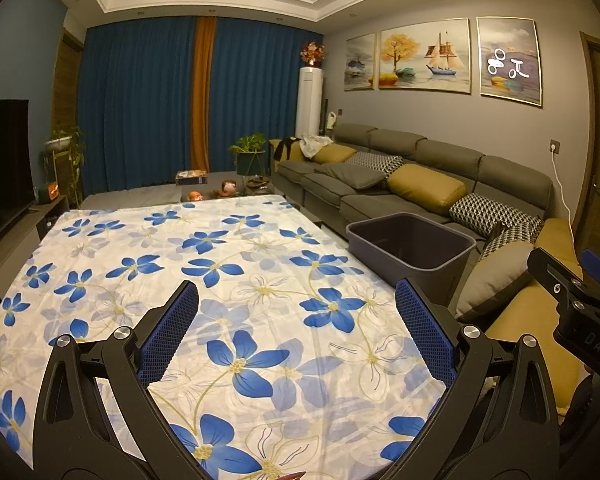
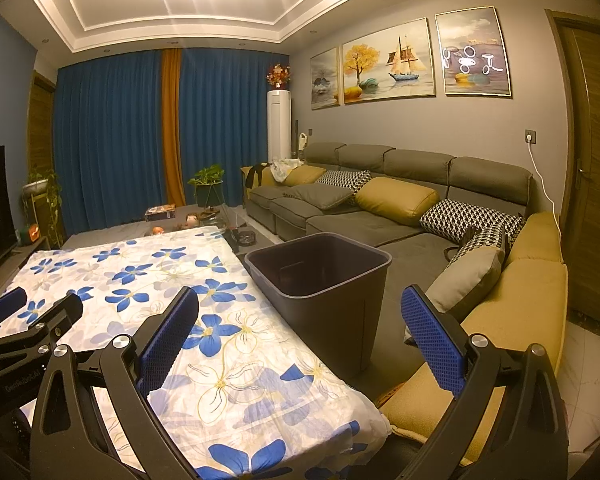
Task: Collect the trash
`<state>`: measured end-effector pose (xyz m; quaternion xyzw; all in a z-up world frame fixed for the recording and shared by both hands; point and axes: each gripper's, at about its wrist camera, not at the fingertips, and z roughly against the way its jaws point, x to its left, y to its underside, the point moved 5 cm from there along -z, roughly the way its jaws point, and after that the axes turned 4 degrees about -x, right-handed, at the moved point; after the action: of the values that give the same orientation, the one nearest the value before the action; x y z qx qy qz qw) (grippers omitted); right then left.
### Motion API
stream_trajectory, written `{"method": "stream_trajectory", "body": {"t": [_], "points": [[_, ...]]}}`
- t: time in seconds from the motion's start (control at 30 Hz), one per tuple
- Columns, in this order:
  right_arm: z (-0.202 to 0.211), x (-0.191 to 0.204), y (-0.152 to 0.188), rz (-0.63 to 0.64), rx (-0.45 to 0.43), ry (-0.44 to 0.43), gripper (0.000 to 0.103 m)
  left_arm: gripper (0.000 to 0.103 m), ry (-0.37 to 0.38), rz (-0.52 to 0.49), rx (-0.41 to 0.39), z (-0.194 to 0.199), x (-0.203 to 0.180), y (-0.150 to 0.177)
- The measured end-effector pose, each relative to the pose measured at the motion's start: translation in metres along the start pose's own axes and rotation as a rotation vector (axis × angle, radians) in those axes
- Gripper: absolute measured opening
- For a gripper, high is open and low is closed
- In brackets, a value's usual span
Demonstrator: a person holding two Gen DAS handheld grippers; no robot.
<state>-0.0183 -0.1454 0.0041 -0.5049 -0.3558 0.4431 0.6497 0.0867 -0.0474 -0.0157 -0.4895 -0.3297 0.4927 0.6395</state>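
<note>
Beside the table's right edge, on the floor between table and sofa, stood a dark grey trash bin, upright and open-topped; what could be seen of its inside looked bare (the bottom was in shadow). No loose trash showed on the tabletop in either view. A small reddish tip poked in at the very bottom of the left view; what it was could not be told.

The table was covered by a white cloth printed with blue flowers, lying flat with a few wrinkles. Above its near end the left gripper hung with its blue-padded fingers spread wide and nothing between them. The right gripper was likewise released and empty, over the table's near right corner, with the bin just beyond it.

Right of the bin ran a long grey sofa carrying mustard, grey and houndstooth cushions. Three framed paintings hung on the wall above it. At the far end were blue curtains with an orange strip, a white tower unit, and a potted plant. A dark television stood at the left.
</note>
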Motion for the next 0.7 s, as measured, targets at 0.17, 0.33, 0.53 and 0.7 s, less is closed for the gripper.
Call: {"method": "stream_trajectory", "body": {"t": [0.17, 0.33, 0.53, 0.7], "points": [[0.0, 0.0001, 0.0, 0.0, 0.0, -0.001, 0.098, 0.097, 0.003, 0.0, 0.001, -0.0004, 0.0, 0.0007], [-0.0003, 0.0001, -0.0003, -0.001, -0.001, -0.001, 0.098, 0.097, 0.004, 0.0, 0.0, -0.0003, -0.0002, 0.0007], [0.0002, -0.0001, -0.0003, -0.001, -0.001, 0.001, 0.098, 0.097, 0.008, -0.005, 0.003, -0.0007, -0.0022, 0.0009], [0.0001, 0.0, -0.0011, -0.001, 0.0, 0.002, 0.098, 0.097, 0.015, -0.013, 0.002, -0.0008, -0.0037, 0.0006]]}}
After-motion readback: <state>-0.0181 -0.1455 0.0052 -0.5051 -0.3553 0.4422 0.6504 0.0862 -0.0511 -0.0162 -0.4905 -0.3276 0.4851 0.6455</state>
